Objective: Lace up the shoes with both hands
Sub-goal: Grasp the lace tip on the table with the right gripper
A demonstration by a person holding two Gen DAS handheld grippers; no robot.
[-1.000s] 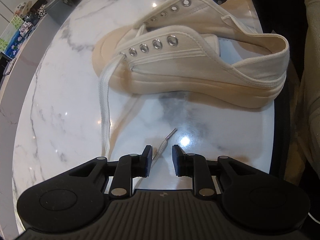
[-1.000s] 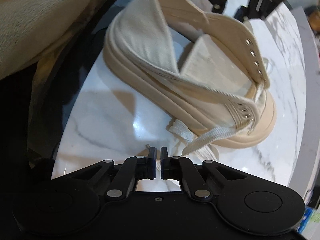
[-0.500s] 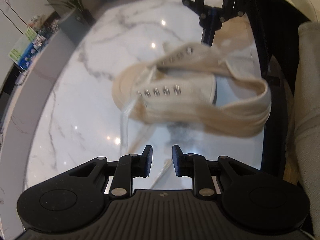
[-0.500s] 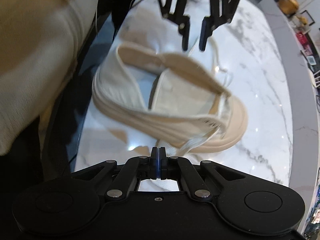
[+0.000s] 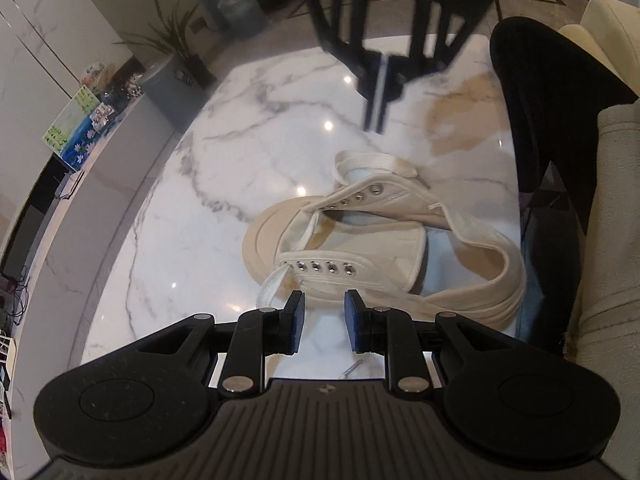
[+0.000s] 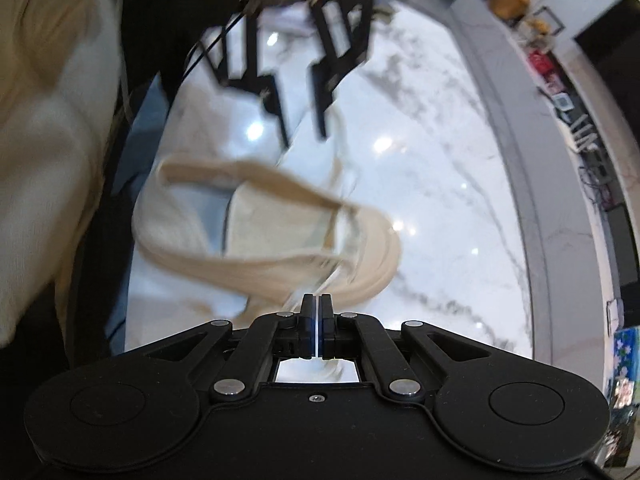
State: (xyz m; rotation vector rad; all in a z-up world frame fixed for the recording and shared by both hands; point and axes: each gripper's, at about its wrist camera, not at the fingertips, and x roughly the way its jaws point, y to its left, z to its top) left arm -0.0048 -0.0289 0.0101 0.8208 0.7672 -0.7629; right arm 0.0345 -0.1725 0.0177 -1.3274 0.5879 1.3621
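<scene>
Marble table (image 5: 192,216), mid-lacing: the cream shoe (image 5: 360,248) lies ahead of and below your left gripper (image 5: 322,320). Its long axis runs across the left wrist view, with the toe to the left of the picture and the heel to the right, by the table's edge.

The left gripper's pads stand apart with nothing between them. The lace (image 5: 274,284) leaves the eyelet nearest the toe on the near row of eyelets (image 5: 324,267) and drops behind that gripper's left finger. Its metal tip (image 5: 352,368) shows on the table under the right finger — below the pads, not in them.

Your right gripper (image 6: 316,312) hangs over the far side of the shoe with its pads pressed together. Its own view is smeared with blur, so you cannot tell whether a strand is pinched there. A loop of the other lace end (image 5: 376,159) lies on the table just beyond the far eyelets.

The relation that matters is this: the free tip sits nearest your left hand and under it, while the open eyelets line up along the shoe's length — heelward, to the picture's right. The next threading likely falls to the left hand, which must dip for the tip first.
</scene>
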